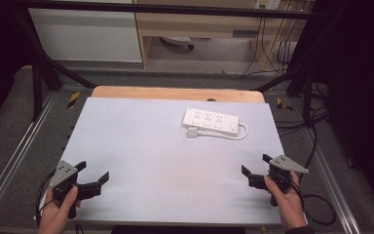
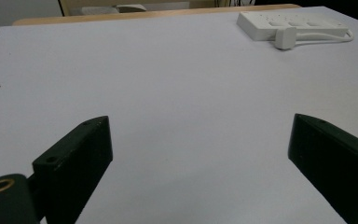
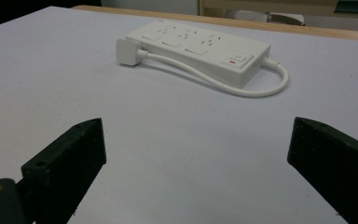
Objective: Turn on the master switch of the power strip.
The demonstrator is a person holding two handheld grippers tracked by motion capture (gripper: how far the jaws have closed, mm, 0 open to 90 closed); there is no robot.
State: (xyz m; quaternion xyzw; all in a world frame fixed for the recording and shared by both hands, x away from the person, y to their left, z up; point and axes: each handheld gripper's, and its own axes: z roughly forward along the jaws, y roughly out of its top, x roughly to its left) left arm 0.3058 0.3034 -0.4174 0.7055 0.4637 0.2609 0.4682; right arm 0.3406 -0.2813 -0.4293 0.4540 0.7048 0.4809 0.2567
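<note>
Right gripper view reveals power strip's red-marked switch.

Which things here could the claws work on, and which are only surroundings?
To work on:
white power strip
its cable and plug
left claw and right claw, both open

Surroundings:
grey table sheet
wooden edge
black frame
floor cables

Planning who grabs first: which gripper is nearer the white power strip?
Right. The right gripper sits at the table's near right, below the power strip; the left gripper is at the near left corner, farther away.
</note>
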